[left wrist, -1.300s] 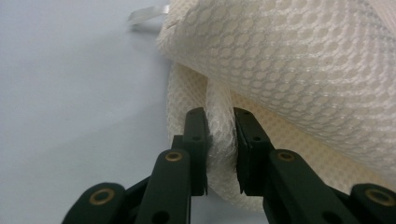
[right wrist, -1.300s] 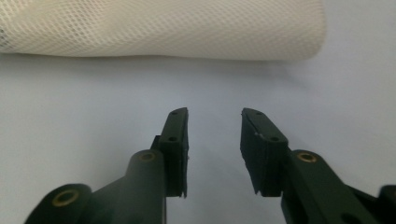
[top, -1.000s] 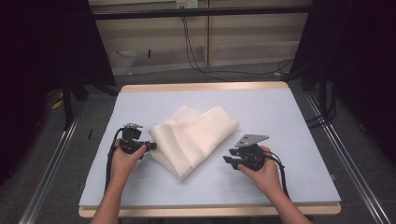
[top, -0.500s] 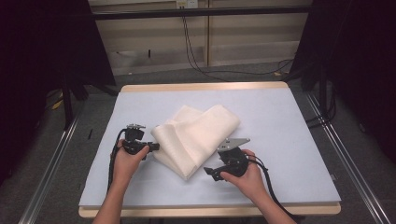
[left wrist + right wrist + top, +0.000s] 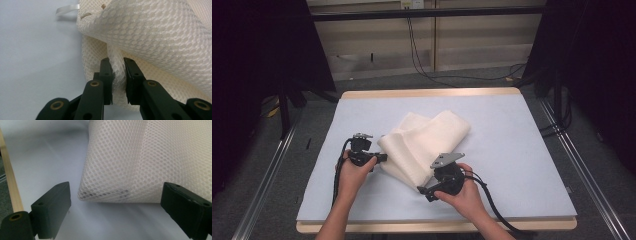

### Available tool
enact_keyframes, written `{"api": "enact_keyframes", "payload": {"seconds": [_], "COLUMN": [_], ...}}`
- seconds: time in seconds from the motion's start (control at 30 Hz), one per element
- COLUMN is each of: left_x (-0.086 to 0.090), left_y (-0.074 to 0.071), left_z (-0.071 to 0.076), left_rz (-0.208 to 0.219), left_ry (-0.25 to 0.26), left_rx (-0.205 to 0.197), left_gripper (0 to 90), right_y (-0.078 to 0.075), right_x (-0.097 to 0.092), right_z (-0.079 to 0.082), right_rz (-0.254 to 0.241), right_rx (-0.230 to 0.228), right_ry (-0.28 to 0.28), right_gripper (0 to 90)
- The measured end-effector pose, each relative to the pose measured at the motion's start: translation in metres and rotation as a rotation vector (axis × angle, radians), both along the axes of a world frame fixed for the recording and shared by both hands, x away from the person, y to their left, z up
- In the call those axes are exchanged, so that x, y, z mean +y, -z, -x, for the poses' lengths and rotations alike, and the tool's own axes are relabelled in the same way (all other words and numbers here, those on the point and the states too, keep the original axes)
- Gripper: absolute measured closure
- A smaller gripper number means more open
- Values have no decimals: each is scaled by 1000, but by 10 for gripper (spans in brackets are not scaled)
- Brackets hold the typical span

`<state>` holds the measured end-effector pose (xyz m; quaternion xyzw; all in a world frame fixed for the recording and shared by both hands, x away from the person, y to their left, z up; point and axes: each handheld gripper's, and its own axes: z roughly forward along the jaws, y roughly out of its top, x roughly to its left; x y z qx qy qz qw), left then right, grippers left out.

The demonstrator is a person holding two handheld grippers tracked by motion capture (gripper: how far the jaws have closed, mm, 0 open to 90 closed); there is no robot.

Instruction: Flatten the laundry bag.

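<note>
While my left gripper (image 5: 379, 158) pinches the left edge of the folded cream mesh cloth (image 5: 424, 145) on the pale blue table (image 5: 522, 145), my right gripper (image 5: 422, 190) sits at its near corner, the cloth's length running away to the far right. Along my left gripper (image 5: 117, 75), a bunched fold is clamped between the jaws. Along my right gripper (image 5: 115, 207), the jaws have just been opening and stand wide, that mesh corner (image 5: 105, 193) lying just ahead between them, unpressed.

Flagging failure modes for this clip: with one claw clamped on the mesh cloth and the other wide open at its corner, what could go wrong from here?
1. The left claw pinches only a thin bunched ridge of the mesh cloth; a pull might slip it free.
2. The right claw, whose jaws have just been opening, stands wide with the folded corner ahead of its pads; closing may miss or catch just one layer.
3. That corner lies near the table edge, so a drag could pull cloth over it.
</note>
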<state>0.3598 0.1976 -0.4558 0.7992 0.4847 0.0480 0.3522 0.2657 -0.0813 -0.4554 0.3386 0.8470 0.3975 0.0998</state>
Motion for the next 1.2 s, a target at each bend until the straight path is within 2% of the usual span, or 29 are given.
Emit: {"api": "enact_keyframes", "payload": {"seconds": [0.17,0.23,0.27,0.37,0.4,0.57,0.6,0.7,0.73,0.87,0.97,1.0,1.03,1.1,1.13,1.17,1.2], "left_x": [-5,-4,-5,-5,-5,-7,-7,-8,-8,-9,-10,-9,-9,-8,-8,-8,-7], "left_y": [-1,-1,-1,0,0,0,1,1,2,1,1,0,0,0,0,1,0], "left_z": [1,1,1,0,0,-1,-3,-3,-3,-2,-2,-1,-1,-1,-1,-1,-1], "left_rz": [4,4,11,21,26,55,30,30,37,47,49,40,42,43,45,50,67], "left_ry": [-2,3,-1,-3,0,-14,-2,-1,-3,-14,-13,-4,-5,-2,-6,-9,-15], "left_rx": [-16,-25,-27,-32,-35,-49,-56,-51,-47,-52,-53,-55,-57,-56,-57,-57,-57], "left_gripper": [783,783,783,783,783,782,782,782,782,782,782,782,782,782,782,782,782], "right_y": [3,5,6,6,5,3,3,2,1,4,5,6,7,8,8,8,6], "right_x": [6,7,9,8,4,-4,-7,-7,-6,4,8,11,12,13,14,13,11], "right_z": [-4,-6,-8,-12,-15,-23,-27,-27,-25,-22,-22,-23,-25,-27,-29,-30,-32], "right_rz": [34,54,82,83,86,99,102,74,57,26,28,56,75,75,94,109,148], "right_rx": [-19,-16,-30,-13,-29,-41,-38,-38,-44,-42,-59,-75,-81,-74,-69,-91,-110], "right_ry": [9,16,16,22,23,66,72,71,67,55,51,47,52,46,38,24,33], "right_gripper": [82,116,118,162,248,263,271,263,211,169,191,295,301,331,445,598,726]}}
